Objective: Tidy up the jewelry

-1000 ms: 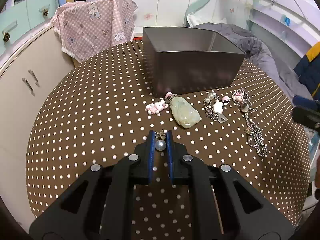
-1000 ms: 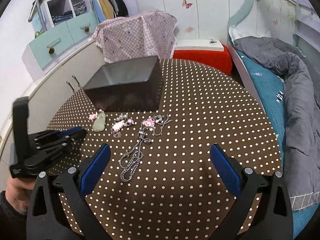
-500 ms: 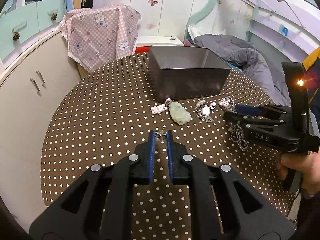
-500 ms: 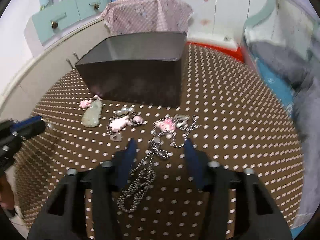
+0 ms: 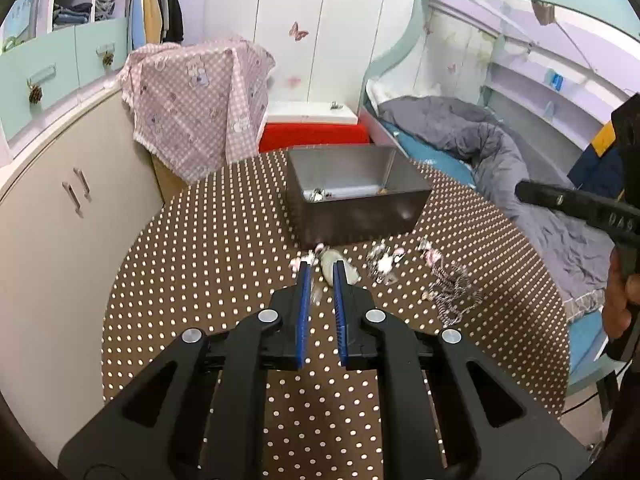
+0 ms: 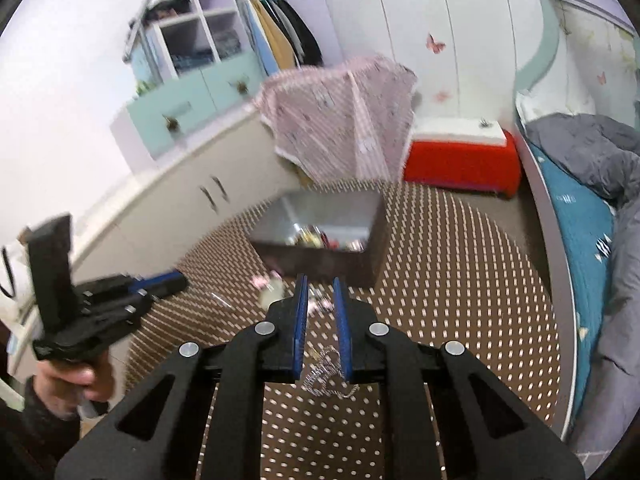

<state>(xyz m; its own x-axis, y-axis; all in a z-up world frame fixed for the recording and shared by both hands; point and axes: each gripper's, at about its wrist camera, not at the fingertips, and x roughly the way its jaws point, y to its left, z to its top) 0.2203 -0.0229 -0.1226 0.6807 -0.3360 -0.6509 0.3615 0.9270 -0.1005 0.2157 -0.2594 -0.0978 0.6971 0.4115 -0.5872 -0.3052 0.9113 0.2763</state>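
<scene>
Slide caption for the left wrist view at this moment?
Left gripper, fingers close together, hovers over trinkets scattered on the brown polka-dot tablecloth before a grey metal box.

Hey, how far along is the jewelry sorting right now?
Started: some pieces lie in the tin. In hand: a blurred small piece between the left gripper fingers, grip unclear. Remaining: jade pendant, charms and chain on the table.
</scene>
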